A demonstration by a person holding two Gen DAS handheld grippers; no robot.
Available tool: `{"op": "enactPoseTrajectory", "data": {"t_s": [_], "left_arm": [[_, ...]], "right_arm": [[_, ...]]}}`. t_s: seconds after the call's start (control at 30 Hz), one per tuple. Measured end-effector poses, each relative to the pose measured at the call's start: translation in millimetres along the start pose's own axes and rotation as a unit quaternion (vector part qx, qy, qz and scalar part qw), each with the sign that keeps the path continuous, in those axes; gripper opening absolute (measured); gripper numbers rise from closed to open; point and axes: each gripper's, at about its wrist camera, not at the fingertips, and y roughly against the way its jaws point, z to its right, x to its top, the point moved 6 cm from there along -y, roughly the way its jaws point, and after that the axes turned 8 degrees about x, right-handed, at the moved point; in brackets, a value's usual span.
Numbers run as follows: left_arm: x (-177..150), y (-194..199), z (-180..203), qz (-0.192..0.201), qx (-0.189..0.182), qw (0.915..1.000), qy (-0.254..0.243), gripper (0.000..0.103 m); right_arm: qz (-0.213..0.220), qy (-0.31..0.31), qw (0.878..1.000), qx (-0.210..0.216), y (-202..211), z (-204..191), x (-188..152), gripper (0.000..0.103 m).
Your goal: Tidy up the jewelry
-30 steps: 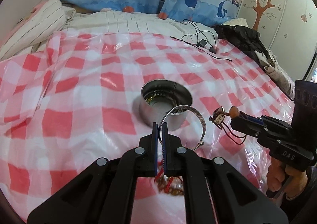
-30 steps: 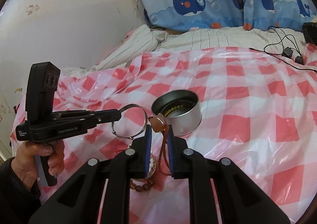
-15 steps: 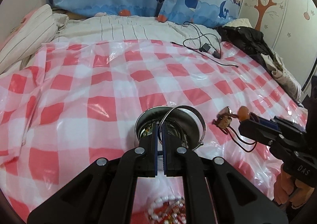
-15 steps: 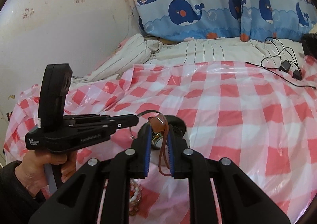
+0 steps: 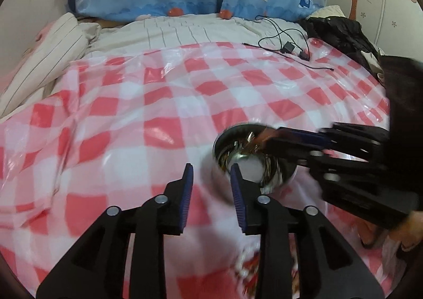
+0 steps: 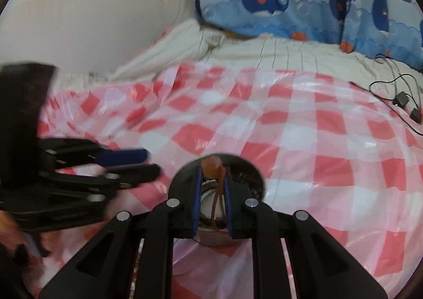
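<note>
Left wrist view shows our left tongs (image 5: pixel 210 176) opening empty, silver bangle dropped since a second ago, while right tongs (image 6: pixel 212 180), opening, still hold the brown cord pendant (image 6: pixel 211 164) over the round steel tin (image 6: pixel 253 174).

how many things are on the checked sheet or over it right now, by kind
grippers: 2, left gripper jaws opening with nothing between them, right gripper jaws opening around the brown corded pendant
metal tins: 1, metal tin
jewelry seen outside the tin: 2, the pendant and a blurred beaded heap
chargers with cable: 1, black charger
total: 6
</note>
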Motion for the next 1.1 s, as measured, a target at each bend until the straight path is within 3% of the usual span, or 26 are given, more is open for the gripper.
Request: {"op": "enactPoseTrajectory", "data": {"t_s": [0.1,0.27,0.47,0.63,0.8,0.93,1.1], "left_arm": [[-16.5,10.7,-3.0,-0.003,-0.004,0.9999,0.011,0.035],[-44.2,23.8,0.9,-0.016,-0.007,0.9998,0.013,0.046],[-78.6,39.6,3.5,-0.022,-0.004,0.9996,0.020,0.057],[-79.2,35.7,4.6,-0.023,-0.004,0.9995,0.019,0.060],[-75.4,32.6,1.8,-0.022,0.032,0.9992,0.005,0.066],[-72.1,34.5,4.9,-0.014,0.047,0.9987,-0.011,0.076],[-69.9,34.1,5.7,-0.013,0.058,0.9979,-0.024,0.079]], "right_arm": [[-0.013,-0.009,1.000,-0.013,2.3,2.5,-9.3,0.031],[0.007,-0.024,1.000,-0.016,49.7,-5.0,-22.4,0.040],[0.007,-0.064,0.998,-0.022,95.6,-14.1,-67.1,0.043],[-0.004,-0.080,0.997,-0.019,88.2,-13.6,-74.3,0.043],[-0.021,-0.084,0.996,-0.025,76.9,-12.4,-82.1,0.047],[-0.022,-0.074,0.997,-0.026,74.0,-16.9,-83.0,0.049],[-0.035,-0.073,0.996,-0.028,66.2,-17.0,-87.1,0.049]]}}
